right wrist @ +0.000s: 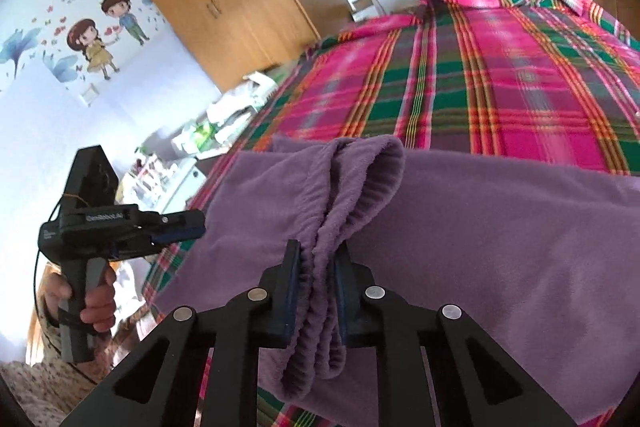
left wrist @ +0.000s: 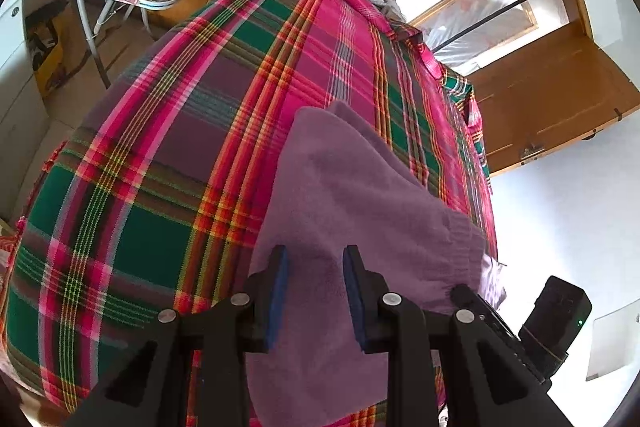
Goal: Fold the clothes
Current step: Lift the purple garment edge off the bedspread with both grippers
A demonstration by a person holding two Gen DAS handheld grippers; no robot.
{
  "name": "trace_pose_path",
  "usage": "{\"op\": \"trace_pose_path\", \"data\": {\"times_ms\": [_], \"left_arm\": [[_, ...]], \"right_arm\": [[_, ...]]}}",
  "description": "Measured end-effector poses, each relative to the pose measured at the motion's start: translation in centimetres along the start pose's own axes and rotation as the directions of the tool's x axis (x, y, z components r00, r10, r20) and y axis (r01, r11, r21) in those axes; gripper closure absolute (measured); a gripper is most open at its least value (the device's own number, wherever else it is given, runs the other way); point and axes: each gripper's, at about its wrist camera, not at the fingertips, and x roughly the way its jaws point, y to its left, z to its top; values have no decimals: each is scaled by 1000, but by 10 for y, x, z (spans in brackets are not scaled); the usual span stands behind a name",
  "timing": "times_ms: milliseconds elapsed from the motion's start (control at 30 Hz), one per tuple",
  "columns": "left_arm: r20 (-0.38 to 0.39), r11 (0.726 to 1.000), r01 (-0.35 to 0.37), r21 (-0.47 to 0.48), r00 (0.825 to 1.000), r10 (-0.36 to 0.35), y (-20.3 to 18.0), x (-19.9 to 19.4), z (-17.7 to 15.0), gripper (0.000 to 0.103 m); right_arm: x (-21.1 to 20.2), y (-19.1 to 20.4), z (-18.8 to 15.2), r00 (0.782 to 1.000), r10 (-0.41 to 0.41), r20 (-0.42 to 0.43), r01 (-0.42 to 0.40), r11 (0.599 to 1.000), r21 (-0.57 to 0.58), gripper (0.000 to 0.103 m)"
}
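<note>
Fleece is bunched at its ribbed hem inside your right claw [right wrist: 316, 263], pinching the soft purple garment [right wrist: 500, 227] on the plaid bed [right wrist: 480, 75] for folding, while your left claw [left wrist: 316, 259] hovers spread above it.

the right tongs [right wrist: 316, 263] point forward and slightly down, their two blue-padded fingers [right wrist: 289, 283] pressed close from either side on a bunched ribbed band of purple garment [right wrist: 480, 227]. the left tongs [left wrist: 315, 267] sit low with their fingers [left wrist: 280, 291] parted, nothing between them, fabric lying beneath. in the right wrist view the left tongs [right wrist: 188, 227] appear from the side, held level by a hand [right wrist: 94, 301] wrapped round the grey handle.
</note>
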Motion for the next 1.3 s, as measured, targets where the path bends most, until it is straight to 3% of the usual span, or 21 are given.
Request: {"op": "trace_pose_path", "data": {"times_ms": [333,733,933,1100,1300], "left_arm": [[-16,999,12,45,1000,-11,-22,6,-7,75],[-39,997,-30,70,999,33,-31,23,-6,75],[-42,997,-29,65,999,31,-29,26,-6,75],[-34,997,-27,68,999,29,-31,23,-7,75],[-22,996,-25,80,999,27,-34,20,-9,75]], "right_arm": [[-34,-16,1,997,-37,75,35,999,31,87],[-21,-44,-13,996,-93,20,90,992,91,87],[-11,-52,-16,991,-137,6,136,987,91,83],[-13,-54,-17,983,-182,3,182,981,72,70],[-30,-49,-18,967,-249,47,247,968,51,69]]}}
